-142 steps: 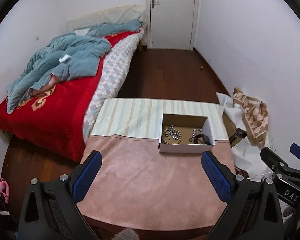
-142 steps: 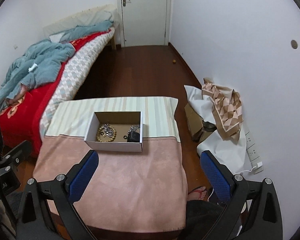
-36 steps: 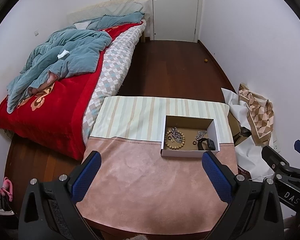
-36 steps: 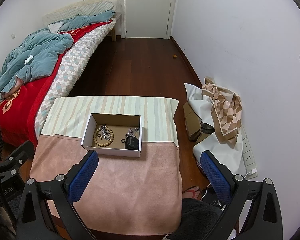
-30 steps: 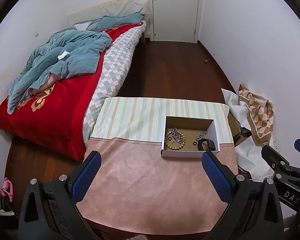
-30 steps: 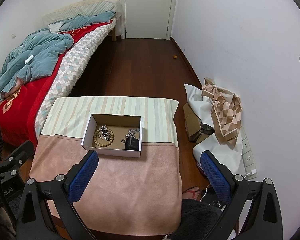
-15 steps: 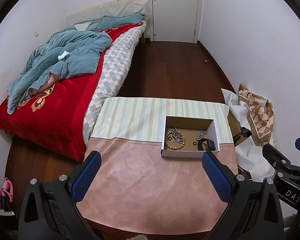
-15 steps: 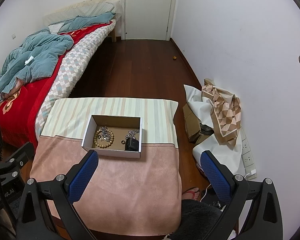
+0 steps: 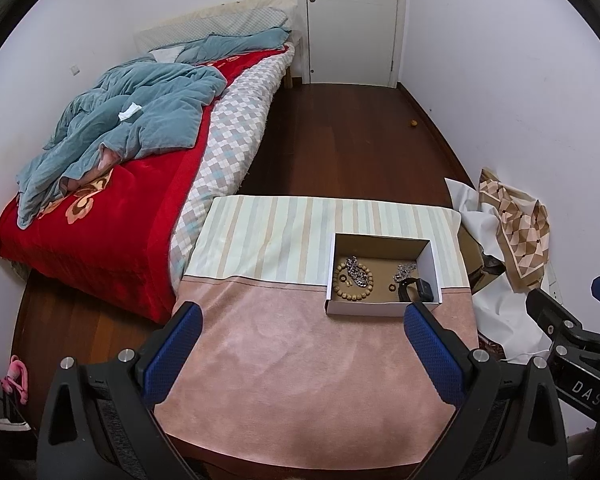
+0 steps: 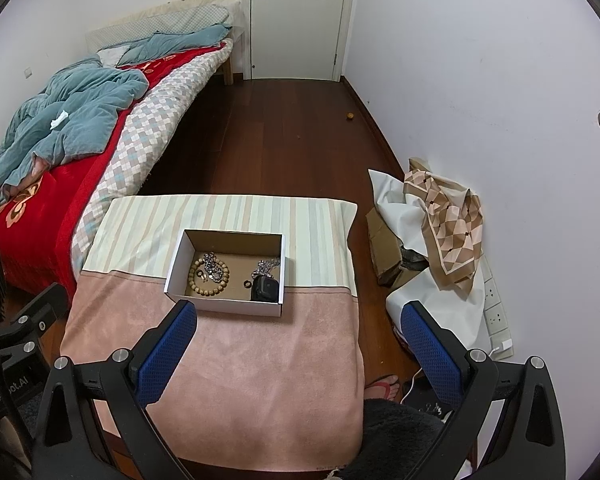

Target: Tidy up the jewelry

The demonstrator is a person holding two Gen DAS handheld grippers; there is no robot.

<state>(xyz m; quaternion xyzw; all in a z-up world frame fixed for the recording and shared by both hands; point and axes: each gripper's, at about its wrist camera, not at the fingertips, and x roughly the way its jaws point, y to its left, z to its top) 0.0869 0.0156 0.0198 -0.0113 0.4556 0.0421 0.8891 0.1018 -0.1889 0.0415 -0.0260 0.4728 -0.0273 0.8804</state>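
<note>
A white open box (image 9: pixel 364 309) (image 10: pixel 220 304) stands on the cloth-covered table (image 9: pixel 284 360) (image 10: pixel 240 360). Inside lie a wooden bead bracelet (image 9: pixel 345 279) (image 10: pixel 198 278), a silver chain (image 9: pixel 356 270) (image 10: pixel 212 266), a second silver chain (image 9: pixel 406 270) (image 10: pixel 268 266), small rings and a black watch (image 9: pixel 418 290) (image 10: pixel 265 289). My left gripper (image 9: pixel 302 344) is open and empty, held well above the table's near half. My right gripper (image 10: pixel 300 344) is open and empty at similar height, near the table's right edge.
A bed (image 9: pixel 100 208) with a red cover and blue quilt (image 9: pixel 132 120) stands to the left. Cardboard, white sheets and a patterned cloth (image 10: pixel 444 216) lie by the right wall. Dark wood floor (image 9: pixel 348 140) leads to a white door (image 9: pixel 352 16).
Both grippers have stayed open and nearly still over the last second. Since 4.7 s ago both views have risen and tilted slightly, so the box sits a little lower in frame.
</note>
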